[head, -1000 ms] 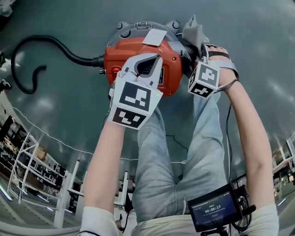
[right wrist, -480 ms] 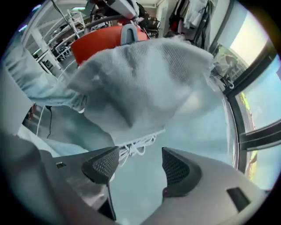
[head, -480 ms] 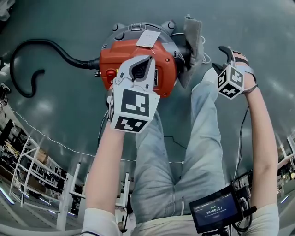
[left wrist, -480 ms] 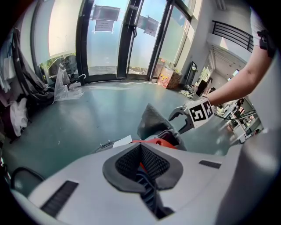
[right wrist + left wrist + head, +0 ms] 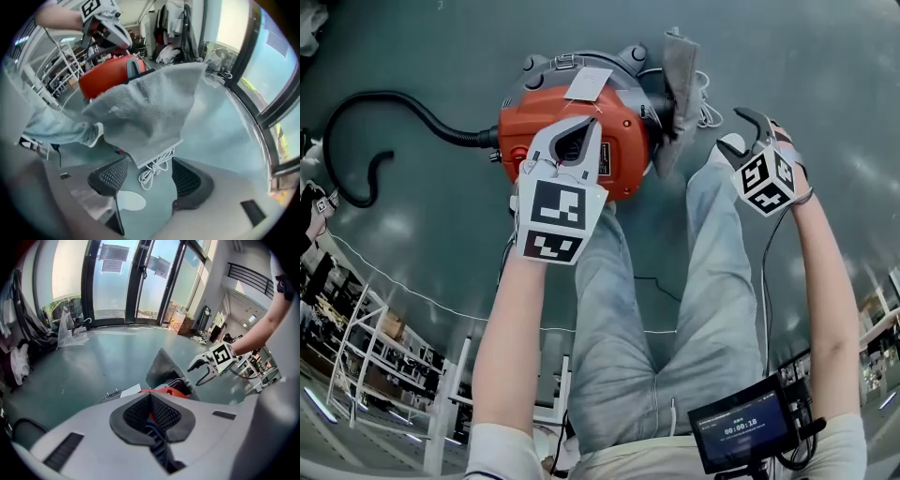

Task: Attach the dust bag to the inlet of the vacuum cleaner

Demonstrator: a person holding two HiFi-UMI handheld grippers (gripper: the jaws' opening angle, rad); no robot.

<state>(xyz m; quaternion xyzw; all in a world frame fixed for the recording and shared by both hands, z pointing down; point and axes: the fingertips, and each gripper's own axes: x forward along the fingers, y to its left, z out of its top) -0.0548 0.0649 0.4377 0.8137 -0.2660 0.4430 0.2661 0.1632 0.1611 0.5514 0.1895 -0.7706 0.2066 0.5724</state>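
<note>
The red vacuum cleaner [image 5: 567, 141] sits on the floor between the person's feet. The grey dust bag [image 5: 675, 94] hangs from its right side and spreads wide in the right gripper view [image 5: 150, 103]. My left gripper [image 5: 596, 122] rests on top of the vacuum, jaws shut on its black handle [image 5: 101, 51]. My right gripper [image 5: 748, 131] hovers to the right of the bag, apart from it, jaws open and empty. Its pads [image 5: 190, 180] frame bare floor and a white cord [image 5: 157, 168]. From the left gripper view the right gripper [image 5: 197, 376] shows beyond the bag [image 5: 164, 366].
A black hose [image 5: 394, 103] curls away to the left of the vacuum. A white tag [image 5: 589, 82] lies on its top. The person's jeans legs [image 5: 712, 244] and a white shoe [image 5: 731, 145] lie close below the vacuum. Racks [image 5: 356, 328] stand lower left.
My right gripper let go of the dust bag and swung away to the right, rolling as it went. The bag stays hanging on the vacuum. The left gripper kept its hold.
</note>
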